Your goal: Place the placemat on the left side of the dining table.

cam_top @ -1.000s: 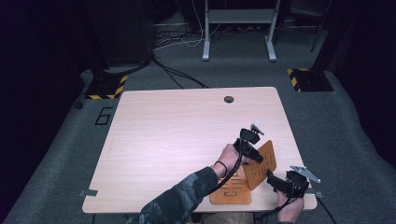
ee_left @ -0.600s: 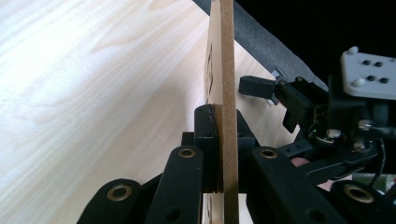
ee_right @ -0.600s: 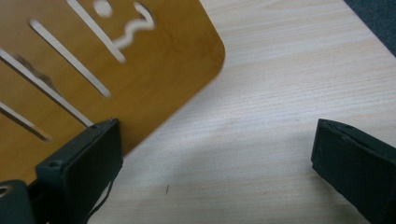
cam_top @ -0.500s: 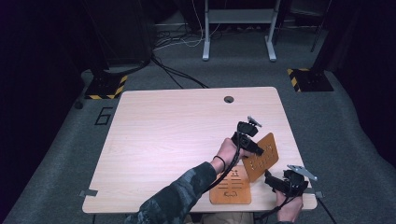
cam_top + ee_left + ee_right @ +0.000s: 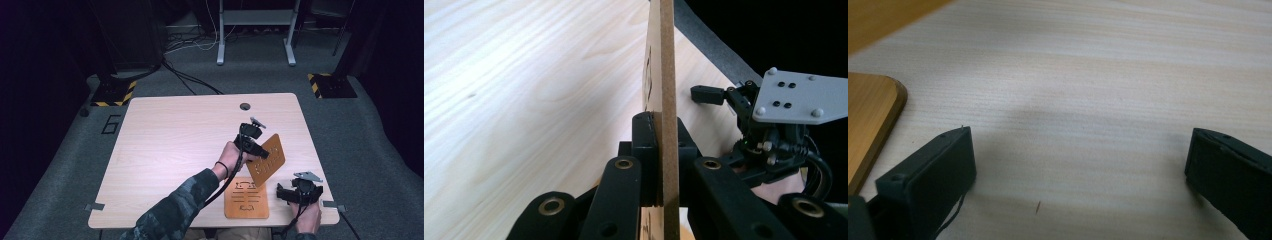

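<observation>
Left claw (image 5: 260, 151) pinches a thin wooden board (image 5: 267, 160) by its edge and holds it tilted above the worktop (image 5: 170, 135), just over a second wooden board (image 5: 246, 197) lying flat near the front edge, with wide bare worktop to the left and beyond. Its own view shows the board (image 5: 667, 100) edge-on between the pressed pads, while the right claw (image 5: 289, 194), near the front right corner, stands spread (image 5: 1080, 165) over bare wood in its own view

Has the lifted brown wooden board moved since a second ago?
Yes. The brown wooden board clamped in the left tool has risen off the flat board, toward the table's grommet hole.
</observation>
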`<state>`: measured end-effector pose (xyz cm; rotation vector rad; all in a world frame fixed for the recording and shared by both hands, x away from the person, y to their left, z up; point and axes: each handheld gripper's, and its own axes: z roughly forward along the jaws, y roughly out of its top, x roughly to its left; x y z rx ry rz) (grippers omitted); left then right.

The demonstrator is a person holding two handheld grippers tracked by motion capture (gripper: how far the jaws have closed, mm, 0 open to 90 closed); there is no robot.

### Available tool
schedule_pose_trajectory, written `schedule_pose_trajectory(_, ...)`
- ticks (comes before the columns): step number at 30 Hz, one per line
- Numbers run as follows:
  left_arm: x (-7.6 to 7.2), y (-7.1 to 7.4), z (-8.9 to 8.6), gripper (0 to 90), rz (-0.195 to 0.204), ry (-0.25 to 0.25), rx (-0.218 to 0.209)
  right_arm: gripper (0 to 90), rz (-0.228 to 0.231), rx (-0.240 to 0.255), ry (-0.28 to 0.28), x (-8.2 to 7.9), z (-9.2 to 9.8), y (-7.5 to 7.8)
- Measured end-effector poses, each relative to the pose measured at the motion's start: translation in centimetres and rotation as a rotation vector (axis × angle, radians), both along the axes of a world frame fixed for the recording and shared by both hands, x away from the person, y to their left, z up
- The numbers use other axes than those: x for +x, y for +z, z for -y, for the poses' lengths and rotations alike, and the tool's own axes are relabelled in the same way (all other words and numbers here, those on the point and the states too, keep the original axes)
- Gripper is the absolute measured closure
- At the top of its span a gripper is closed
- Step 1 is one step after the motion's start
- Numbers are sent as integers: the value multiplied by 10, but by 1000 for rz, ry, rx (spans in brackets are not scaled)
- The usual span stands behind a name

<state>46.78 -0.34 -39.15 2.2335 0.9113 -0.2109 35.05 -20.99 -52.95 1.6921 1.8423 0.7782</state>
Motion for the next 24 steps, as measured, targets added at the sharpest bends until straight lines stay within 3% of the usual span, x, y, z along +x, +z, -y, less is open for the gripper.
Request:
schedule_pose_trajectory(5,5,7,-18,861,18,31,12,0,10,-1,73,9,3,-1)
schedule_pose_trajectory(11,10,8,-34,861,22,55,25,0,7,-1,99,14,5,0)
schedule_pose_trajectory(24,22,8,-76,862,18,162,20,0,11,-4,109,18,7,0)
